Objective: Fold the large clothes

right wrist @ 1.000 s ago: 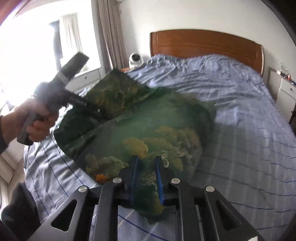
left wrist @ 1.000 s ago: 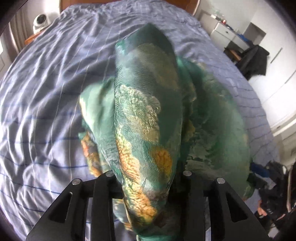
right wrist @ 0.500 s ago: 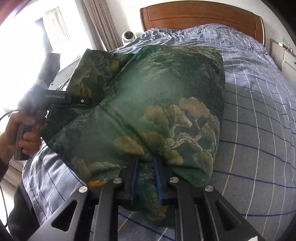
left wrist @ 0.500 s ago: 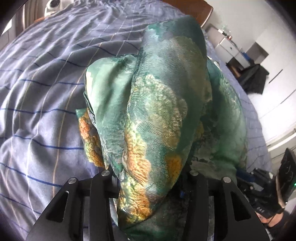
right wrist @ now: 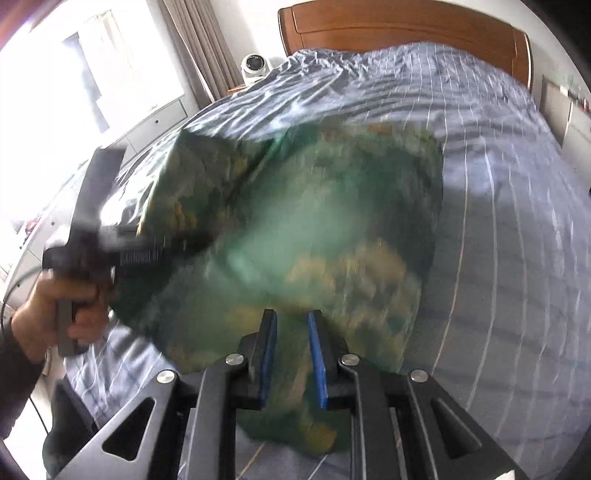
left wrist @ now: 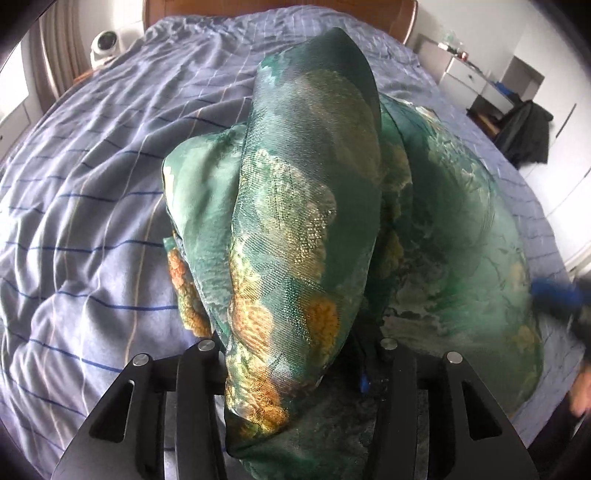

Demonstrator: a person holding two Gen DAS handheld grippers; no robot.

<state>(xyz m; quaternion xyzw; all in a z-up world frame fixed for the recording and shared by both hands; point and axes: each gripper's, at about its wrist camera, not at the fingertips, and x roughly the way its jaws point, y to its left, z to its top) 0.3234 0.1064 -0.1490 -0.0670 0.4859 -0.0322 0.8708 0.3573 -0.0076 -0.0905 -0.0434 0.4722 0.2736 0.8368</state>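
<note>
Left tool (left wrist: pixel 295 369): jaws lately widened, a thick green-and-gold garment (left wrist: pixel 303 229) bunched between them, pad contact hidden, grip not determinable. Right tool (right wrist: pixel 293 354): blue pads closed on a near fold of the garment. Garment: ridge run from near to far toward the headboard (right wrist: pixel 399 26), laid on the striped bed (left wrist: pixel 92 206). Right view alone: left hand (right wrist: pixel 48 317) wrapped around the handle, tool tilted downward; image blurred.

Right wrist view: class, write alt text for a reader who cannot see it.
The right gripper pinches the near edge of a green patterned garment on a blue striped bed. At left, a hand holds the left gripper on the garment's far side. The picture is motion-blurred.
</note>
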